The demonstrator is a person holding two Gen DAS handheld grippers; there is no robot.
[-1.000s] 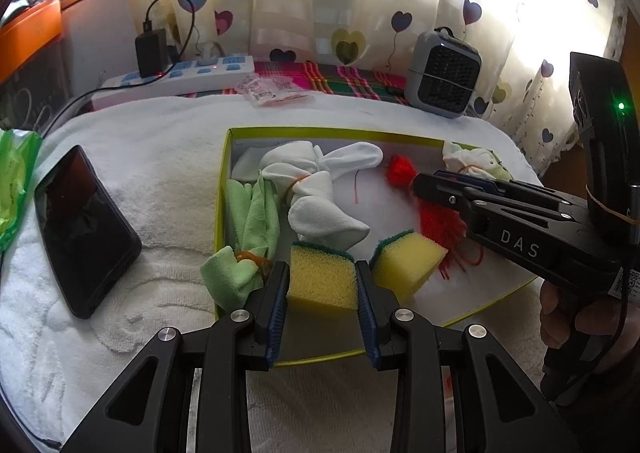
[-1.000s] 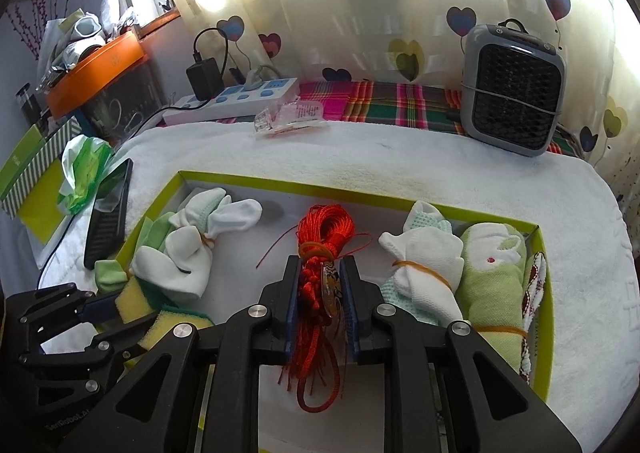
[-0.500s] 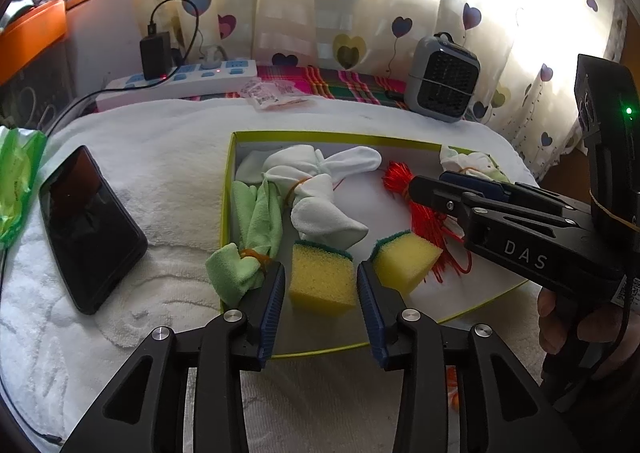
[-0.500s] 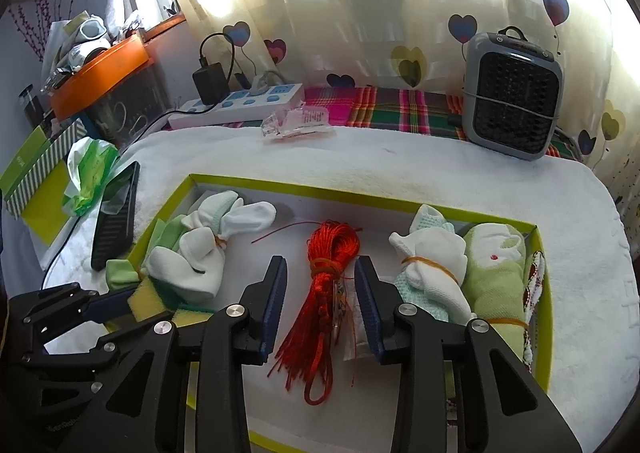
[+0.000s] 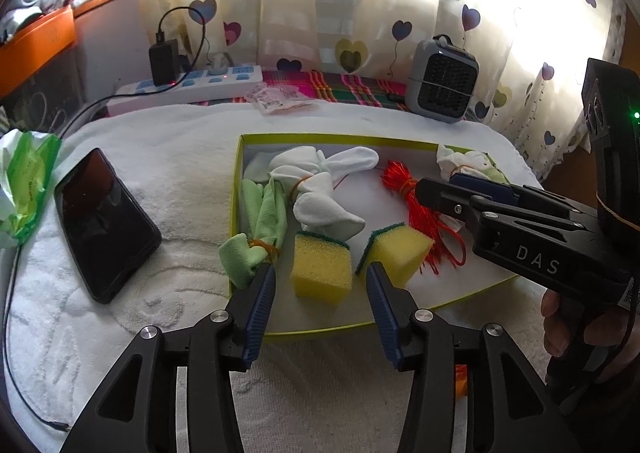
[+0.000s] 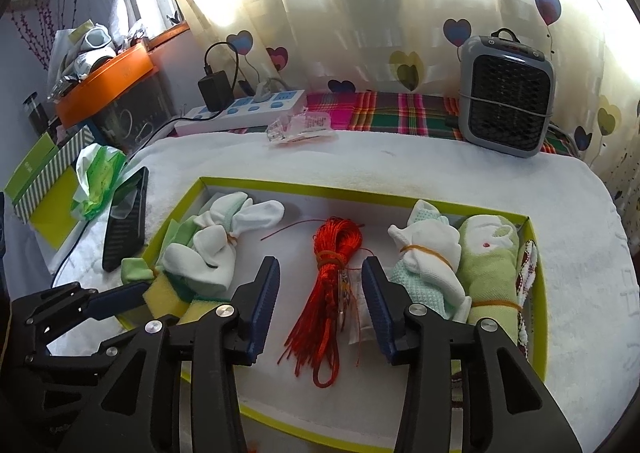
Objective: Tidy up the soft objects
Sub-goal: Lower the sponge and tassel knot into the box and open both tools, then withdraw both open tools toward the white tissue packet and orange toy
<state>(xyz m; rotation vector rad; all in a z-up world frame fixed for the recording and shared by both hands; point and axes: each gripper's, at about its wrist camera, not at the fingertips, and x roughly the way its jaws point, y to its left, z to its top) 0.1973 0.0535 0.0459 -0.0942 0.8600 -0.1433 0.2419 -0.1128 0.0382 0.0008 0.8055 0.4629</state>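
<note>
Two tools stand spread wide over a shallow green-rimmed box [image 6: 532, 237] on the towel-covered bench [image 5: 180, 157], each gripping nothing. The left tool [image 5: 320, 293] frames a yellow sponge [image 5: 322, 267] set beside its twin [image 5: 400, 249], like with like; the right tool [image 6: 320, 301] straddles the red cord bundle [image 6: 334, 277], laid between banded sock bundles [image 6: 424, 265], apparently its sorted lane.

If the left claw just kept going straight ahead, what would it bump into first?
Most likely the yellow sponge standing in the green-rimmed box. It sits right between the open fingers of the left claw, just ahead. Depth is hard to judge, but nothing lies nearer.
</note>
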